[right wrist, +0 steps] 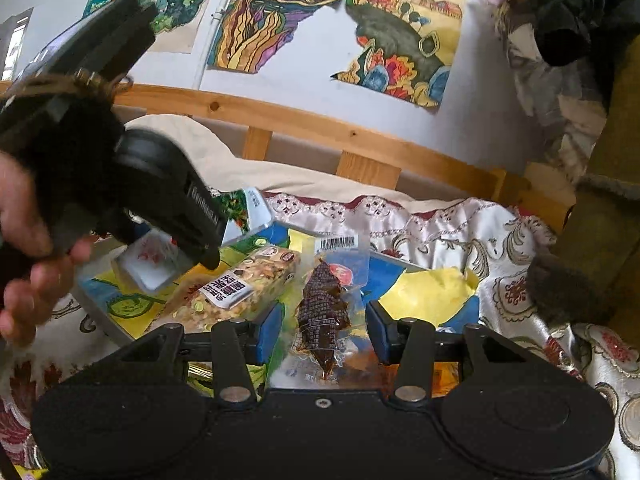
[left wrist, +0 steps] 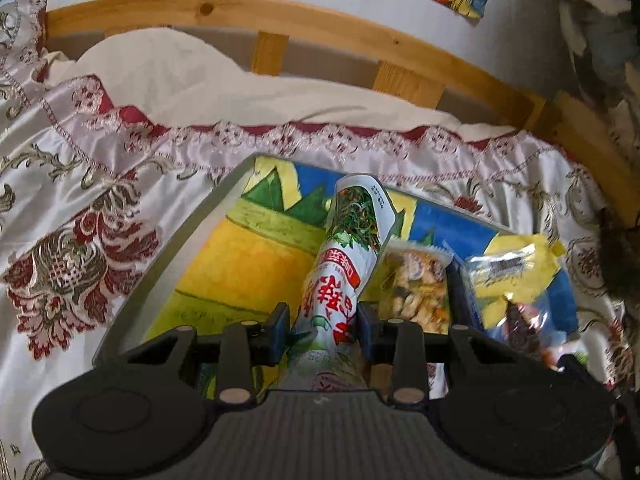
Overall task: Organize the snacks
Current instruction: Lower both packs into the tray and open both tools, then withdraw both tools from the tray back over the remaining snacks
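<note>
Pickle packet (left wrist: 348, 264): we saw a long, glossy white pouch with red characters and green leaf print, tilted over the tray.
Left gripper (left wrist: 323, 330): its blue pads pinched the pouch's lower end.
Right gripper (right wrist: 322, 334): we found it spread wide around a clear, crinkly meat packet (right wrist: 322, 312), not touching.
Nut bar (right wrist: 236, 290): blocky, grainy, lying flat.
Tray (left wrist: 188, 236): grey-rimmed, picture-lined, on embroidered satin bedspread (left wrist: 92, 184).

1. White snack packet (left wrist: 344, 268) with red characters and a green herb picture, tilted up over the tray (left wrist: 168, 276), pinched at its lower part.
2. Clear nut bar (right wrist: 236, 292) lying flat in the tray.
3. Clear pouch (right wrist: 324, 308) holding a dark brown piece, beside the nut bar.
</note>
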{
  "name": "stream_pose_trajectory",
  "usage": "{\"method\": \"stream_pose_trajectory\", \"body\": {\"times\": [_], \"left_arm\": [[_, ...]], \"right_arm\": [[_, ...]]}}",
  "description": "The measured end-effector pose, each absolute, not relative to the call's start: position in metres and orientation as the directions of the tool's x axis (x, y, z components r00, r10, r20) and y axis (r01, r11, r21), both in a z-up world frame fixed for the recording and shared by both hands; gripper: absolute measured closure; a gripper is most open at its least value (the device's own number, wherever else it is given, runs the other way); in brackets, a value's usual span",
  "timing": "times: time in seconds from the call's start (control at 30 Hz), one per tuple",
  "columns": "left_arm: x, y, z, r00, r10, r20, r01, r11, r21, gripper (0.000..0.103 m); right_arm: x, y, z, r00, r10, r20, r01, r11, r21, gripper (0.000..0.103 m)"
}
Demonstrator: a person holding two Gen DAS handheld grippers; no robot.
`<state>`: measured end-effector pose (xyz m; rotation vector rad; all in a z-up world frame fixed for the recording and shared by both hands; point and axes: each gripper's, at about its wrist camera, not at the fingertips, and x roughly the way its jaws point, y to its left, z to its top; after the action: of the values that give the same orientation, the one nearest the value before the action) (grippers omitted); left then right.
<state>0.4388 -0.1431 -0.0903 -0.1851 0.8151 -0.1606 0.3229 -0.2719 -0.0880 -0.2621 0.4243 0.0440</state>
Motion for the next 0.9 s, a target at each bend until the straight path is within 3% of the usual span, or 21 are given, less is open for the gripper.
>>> {"method": "stream_pose_trajectory", "body": {"times": [0.3,0.6,0.7,0.9], "left_arm": [[0.437,-0.148,-0.092,0.66,-0.191,-0.726,0.082,0.98,-0.183,0.054],[0.431,-0.146,-0.086,0.66,-0.182,-0.729,0.069,0.981,-0.183,0.034],[0.424,-0.141,-0.075,0.684,-0.175,-0.708,0.066,0.982,-0.179,0.024],[0.402,-0.128,-0.047,0.732,-0.174,-0.659,0.064,0.98,-0.188,0.015]], "right_arm": [[0.326,-0.266,-0.093,0.902,-0.069,-0.425,-0.076,0.946,-0.315,0.055],[0.321,-0.268,-0.087,0.913,-0.082,-0.399,-0.051,0.949,-0.31,0.04],[0.313,-0.269,-0.08,0.924,-0.092,-0.37,-0.025,0.954,-0.298,0.032],[0.291,-0.273,-0.057,0.948,-0.111,-0.298,0.03,0.964,-0.265,0.021]]}}
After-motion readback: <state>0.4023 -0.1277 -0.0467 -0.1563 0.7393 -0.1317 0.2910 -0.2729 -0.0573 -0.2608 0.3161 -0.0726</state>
